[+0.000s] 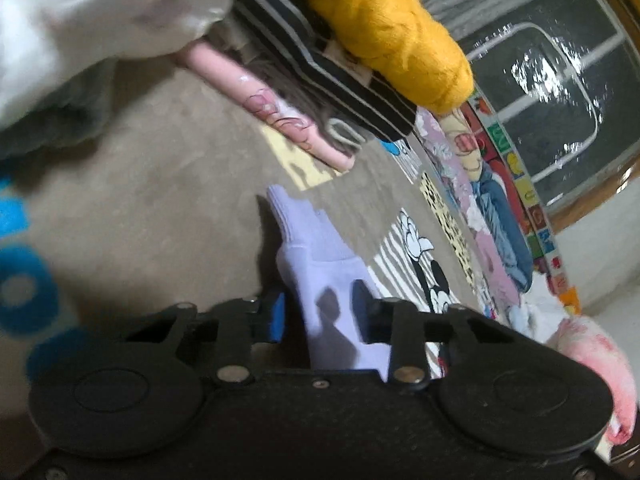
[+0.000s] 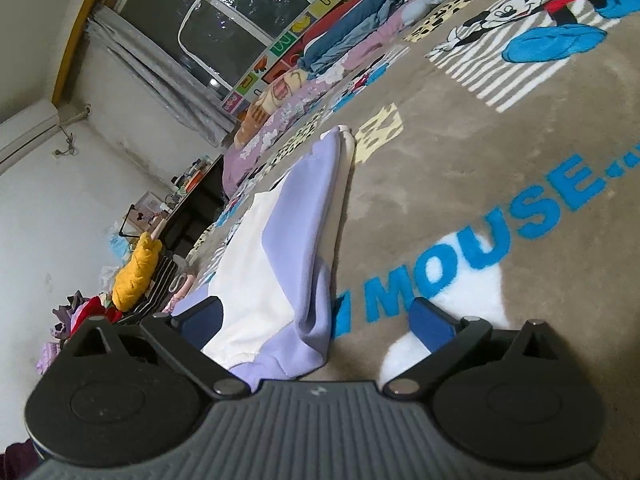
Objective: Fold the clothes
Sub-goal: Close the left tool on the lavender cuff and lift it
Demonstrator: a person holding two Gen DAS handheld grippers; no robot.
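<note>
Left tongs (image 1: 320, 312) tilted downward, jaws narrowed, pinching lilac cloth (image 1: 340, 304) between blue pads. Right tongs (image 2: 316, 316) tilted slightly downward, jaws spread wide, pads clear of fabric, gripping nothing.

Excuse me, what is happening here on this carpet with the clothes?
A person is folding a lilac and white garment on a Mickey Mouse carpet, using a handheld gripper in each hand. The left gripper is closed on a lilac part of it. The right gripper stands wide open over the garment's edge, gripping nothing. More clothes are piled nearby.
</note>
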